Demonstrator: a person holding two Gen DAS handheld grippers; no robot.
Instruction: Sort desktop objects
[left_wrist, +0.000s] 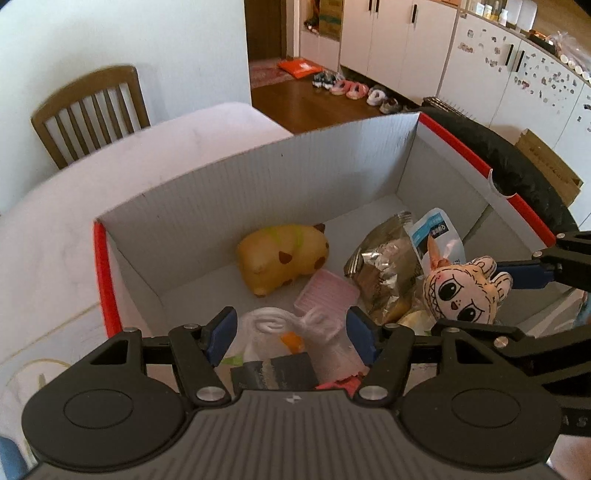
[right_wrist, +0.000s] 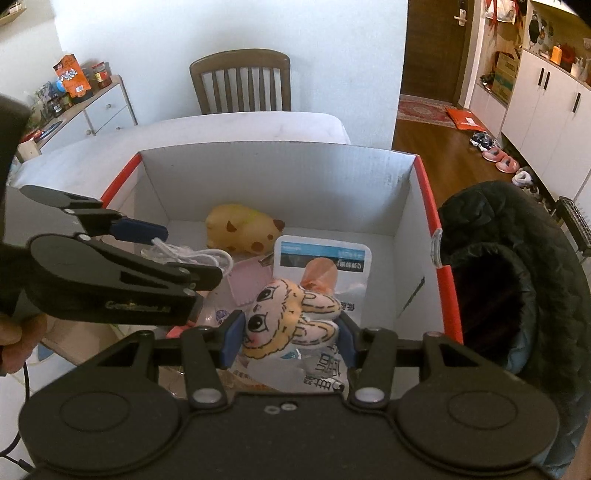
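Observation:
A white cardboard box with red outer sides holds a yellow squishy animal toy, a pink case, a foil snack bag, a white-blue packet and a white cable. My right gripper is shut on a cream plush bunny doll and holds it over the box. My left gripper is open and empty, just above the white cable inside the box.
The box stands on a white table. A wooden chair stands behind it. A black jacket hangs at the box's right. White cabinets and shoes are further off.

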